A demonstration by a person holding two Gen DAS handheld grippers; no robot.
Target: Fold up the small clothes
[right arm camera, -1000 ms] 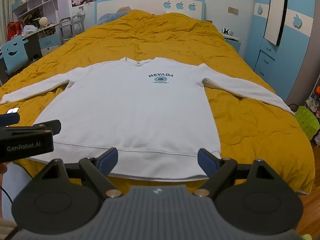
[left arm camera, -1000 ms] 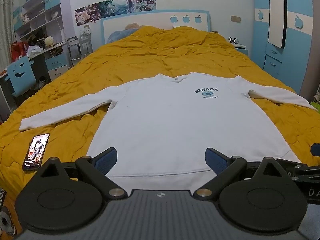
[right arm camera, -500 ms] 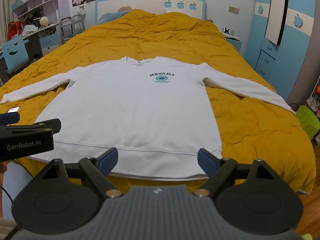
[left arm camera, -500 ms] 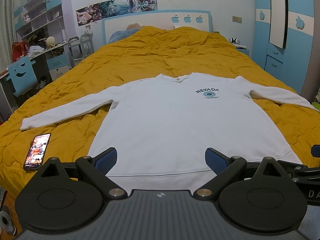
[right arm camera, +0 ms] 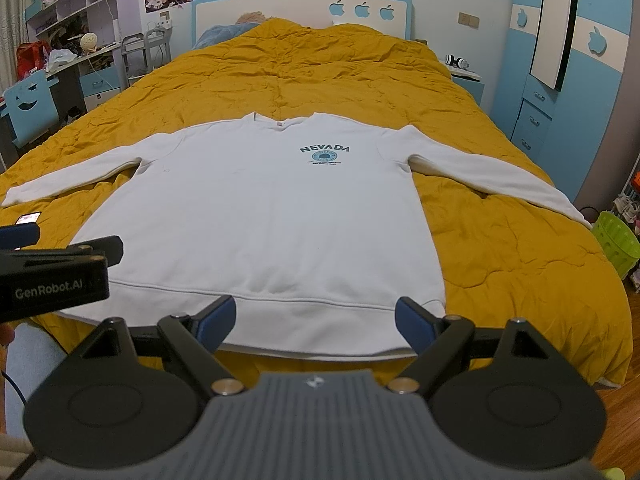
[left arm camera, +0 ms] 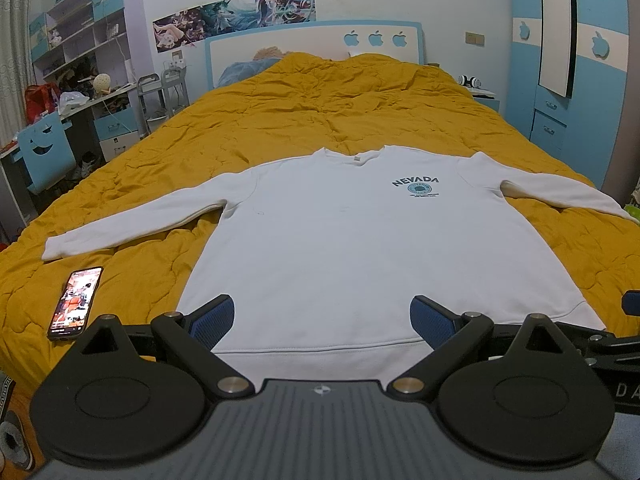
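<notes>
Folding has not begun: the sweatshirt (left arm camera: 360,248) lies flat, sleeves spread, on the bed (left arm camera: 320,120), both the left tool (left arm camera: 322,316) and right tool (right arm camera: 314,316) wide open and empty above its hem, so next comes probably gripping a sleeve or hem corner.

The left black two-finger gripper with blue ribbed pads (left arm camera: 322,316) is held level, its jaws spread wide apart and holding nothing. The right black two-finger gripper with blue pads (right arm camera: 315,317) sits just beside it, likewise level, wide apart and unloaded.
</notes>
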